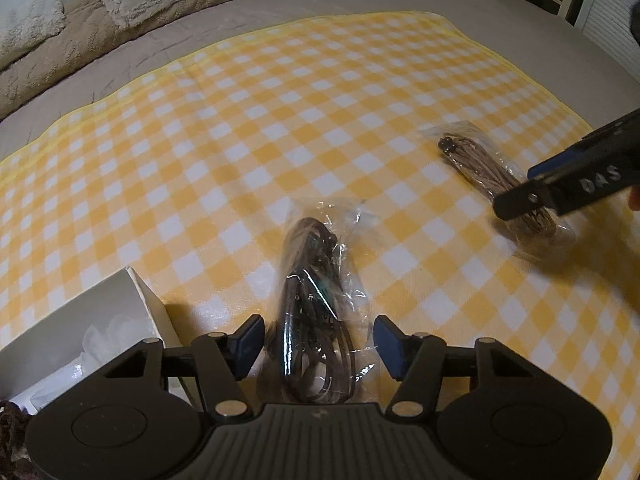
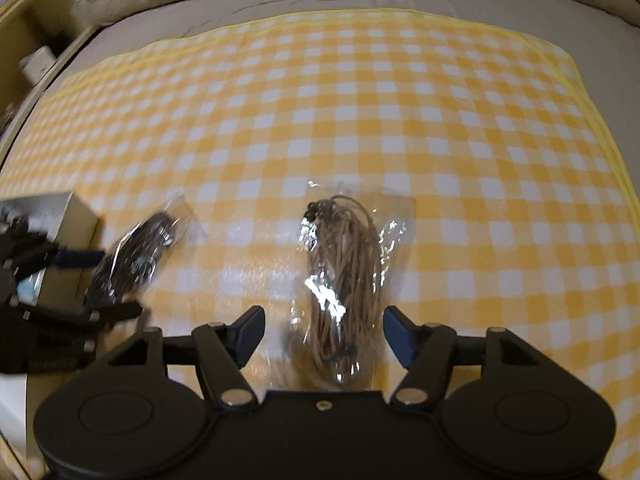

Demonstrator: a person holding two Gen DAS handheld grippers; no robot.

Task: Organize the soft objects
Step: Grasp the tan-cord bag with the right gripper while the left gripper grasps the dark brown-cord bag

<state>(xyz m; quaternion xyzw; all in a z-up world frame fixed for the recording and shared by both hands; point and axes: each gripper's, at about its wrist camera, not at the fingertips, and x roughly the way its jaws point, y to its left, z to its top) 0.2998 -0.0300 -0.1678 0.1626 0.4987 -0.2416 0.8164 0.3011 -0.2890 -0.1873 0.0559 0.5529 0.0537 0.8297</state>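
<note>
- The left gripper (image 1: 318, 346) stands with jaws apart around the dark cord packet (image 1: 316, 304), pads not touching it, near the white box (image 1: 154, 312) at the checked cloth's (image 1: 280, 120) near-left corner.
- The right gripper (image 2: 322, 336) is likewise unclenched astride the tan cord packet (image 2: 344, 280), mid-cloth.
- Step: pick-up. Next, probably: clench both, lift, carry boxward.

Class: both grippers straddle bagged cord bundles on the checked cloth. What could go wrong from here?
1. The left gripper may pinch only the loose, glossy plastic of the dark cord bag, so it slips.
2. The right gripper may likewise catch only film on the tan cord bag.
</note>
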